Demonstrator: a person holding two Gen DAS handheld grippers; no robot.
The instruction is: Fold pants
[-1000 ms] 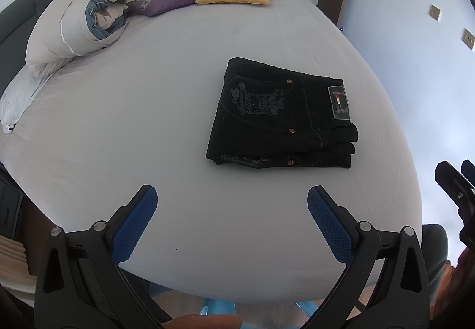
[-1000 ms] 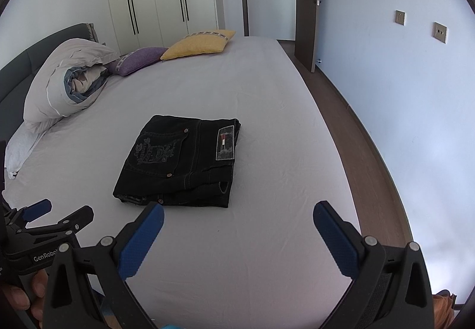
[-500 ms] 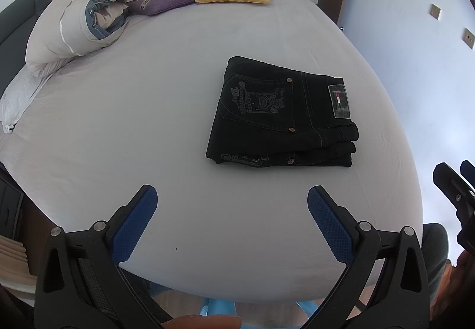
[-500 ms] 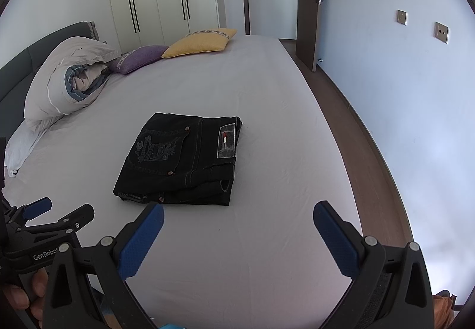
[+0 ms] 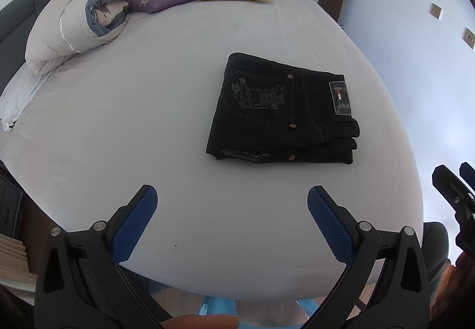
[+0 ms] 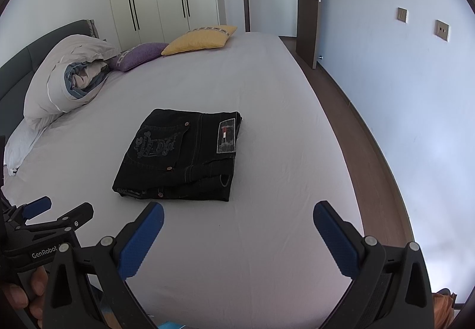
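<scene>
Fingers (image 5: pixel 135 223) of the left gripper (image 5: pixel 231 210) are spread wide and empty, as are those of the right gripper (image 6: pixel 237 225); neither has shifted over the last second. Both hover above the near edge of the bed (image 5: pixel 118 121), well short of the cloth. At about 1 o'clock in the left view, the black jeans (image 5: pixel 282 109) lie as a compact folded stack, unchanged too, its leather patch (image 5: pixel 340 97) facing up. Folding looks finished; nothing seems left to grasp.
</scene>
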